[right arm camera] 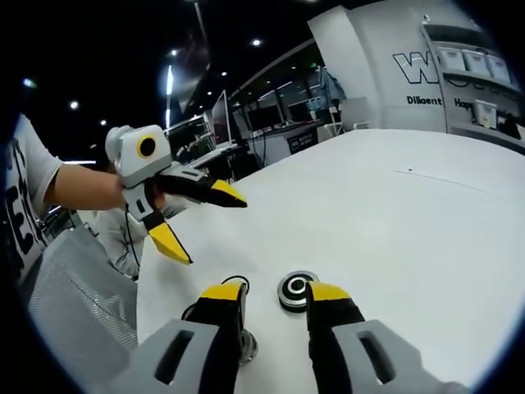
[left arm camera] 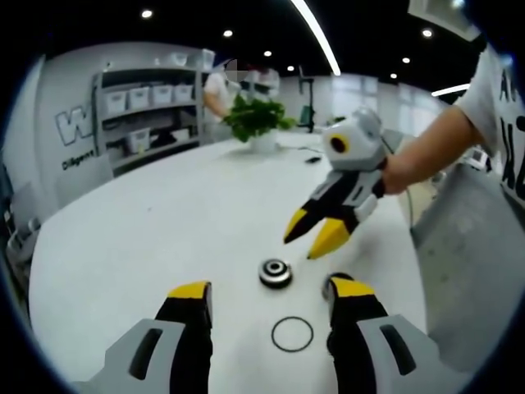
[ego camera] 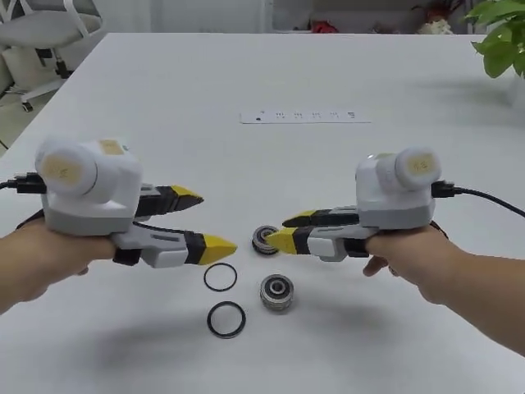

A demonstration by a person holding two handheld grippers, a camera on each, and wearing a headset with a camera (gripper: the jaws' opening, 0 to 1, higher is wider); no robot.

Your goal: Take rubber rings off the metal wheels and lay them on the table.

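Two small metal wheels lie on the white table (ego camera: 328, 74). One wheel (ego camera: 265, 240) with a dark rim sits just left of my right gripper's (ego camera: 284, 230) yellow tips; the right gripper view has it (right arm camera: 297, 291) close ahead of the open right gripper (right arm camera: 275, 293). The second wheel (ego camera: 277, 291) lies nearer me. Two loose black rubber rings (ego camera: 220, 277) (ego camera: 225, 319) rest flat to its left. My left gripper (ego camera: 203, 220) hovers open above the rings, holding nothing. In the left gripper view, a wheel (left arm camera: 276, 272) and a ring (left arm camera: 292, 334) lie ahead of the left gripper (left arm camera: 271, 289).
A white label strip (ego camera: 303, 116) lies farther back on the table. A green plant (ego camera: 500, 37) stands at the far right corner, and an office chair (ego camera: 49, 33) stands beyond the far left edge. Shelving (left arm camera: 148, 115) lines the room's wall.
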